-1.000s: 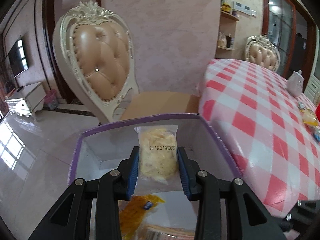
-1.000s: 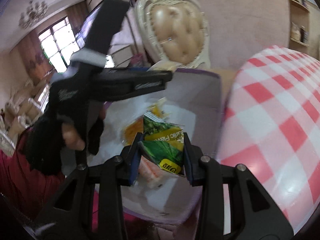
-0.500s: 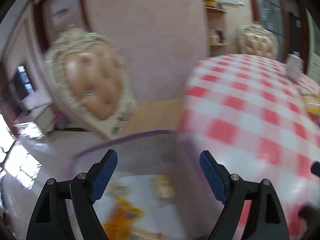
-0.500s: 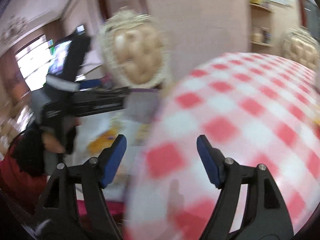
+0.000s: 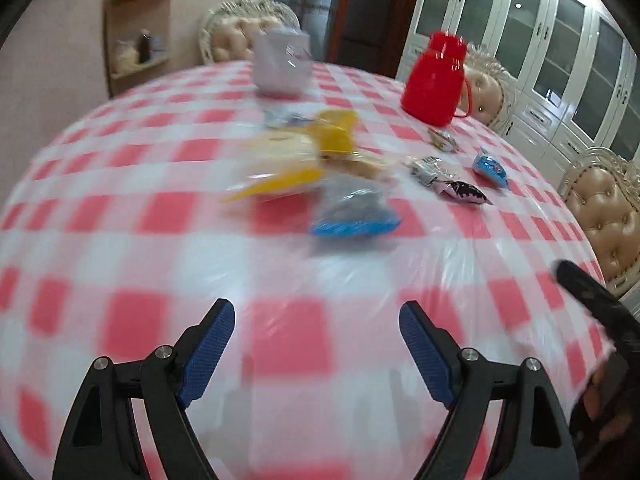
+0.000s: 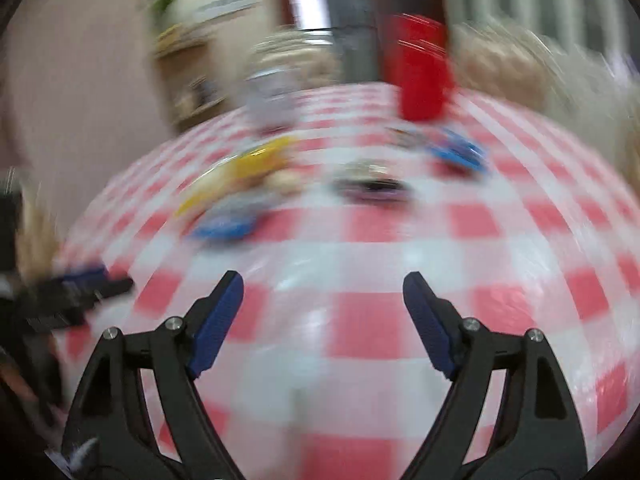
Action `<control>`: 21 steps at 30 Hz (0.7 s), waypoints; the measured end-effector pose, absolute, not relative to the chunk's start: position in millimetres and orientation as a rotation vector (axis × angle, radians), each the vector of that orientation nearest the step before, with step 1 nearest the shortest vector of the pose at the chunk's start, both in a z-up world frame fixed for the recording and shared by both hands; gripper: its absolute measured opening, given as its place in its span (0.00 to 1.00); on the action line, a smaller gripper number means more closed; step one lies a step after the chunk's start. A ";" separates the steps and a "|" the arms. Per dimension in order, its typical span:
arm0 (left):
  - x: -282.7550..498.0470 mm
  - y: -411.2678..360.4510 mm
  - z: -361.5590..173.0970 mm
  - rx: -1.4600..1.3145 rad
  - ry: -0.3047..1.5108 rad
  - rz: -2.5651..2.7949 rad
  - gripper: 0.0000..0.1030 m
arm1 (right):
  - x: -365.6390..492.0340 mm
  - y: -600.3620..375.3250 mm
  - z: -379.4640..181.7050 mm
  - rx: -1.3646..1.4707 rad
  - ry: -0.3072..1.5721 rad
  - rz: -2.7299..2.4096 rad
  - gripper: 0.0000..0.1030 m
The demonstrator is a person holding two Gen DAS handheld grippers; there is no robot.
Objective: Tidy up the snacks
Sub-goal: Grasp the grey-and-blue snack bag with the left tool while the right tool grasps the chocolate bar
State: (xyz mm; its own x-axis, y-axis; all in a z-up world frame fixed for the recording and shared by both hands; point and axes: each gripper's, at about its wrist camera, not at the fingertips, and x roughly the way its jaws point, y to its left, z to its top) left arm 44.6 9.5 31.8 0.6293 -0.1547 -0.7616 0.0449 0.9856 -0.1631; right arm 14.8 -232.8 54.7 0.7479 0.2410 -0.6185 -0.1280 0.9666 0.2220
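Observation:
Several snack packets lie on the red-and-white checked table [image 5: 280, 344]: yellow packets [image 5: 304, 152], a clear packet with a blue end [image 5: 352, 212], a small blue packet [image 5: 490, 168] and a dark-printed one [image 5: 464, 192]. My left gripper [image 5: 316, 320] is open and empty above the near table, well short of them. My right gripper [image 6: 323, 292] is open and empty too. The right wrist view is blurred; it shows the yellow packets [image 6: 256, 164] and blue-ended packet [image 6: 228, 224] ahead to the left.
A red jug [image 5: 434, 80] and a pale bag [image 5: 282, 64] stand at the far side of the table. Cushioned chairs [image 5: 608, 208] ring the table. The other gripper shows at the right edge [image 5: 592, 300] of the left wrist view.
Both grippers let go of their packets into the purple-rimmed box, opened, and swung right to face the table with its remaining snacks. The box is out of view.

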 end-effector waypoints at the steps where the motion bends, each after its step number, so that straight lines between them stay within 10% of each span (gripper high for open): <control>1: 58.4 -0.4 27.9 -0.137 0.894 -0.110 0.83 | 22.4 -259.5 53.5 0.266 0.701 0.175 0.81; 11: 143.1 -28.9 6.5 -0.151 0.912 -0.057 0.84 | 45.4 -330.3 51.3 0.476 0.697 0.133 0.81; 13: 144.1 -33.3 6.8 -0.126 0.901 -0.058 0.63 | 46.2 -326.1 48.6 0.448 0.707 0.126 0.81; 21: 89.4 -35.6 22.1 -0.084 0.875 -0.122 0.60 | 62.2 -301.1 36.8 0.323 0.705 0.093 0.81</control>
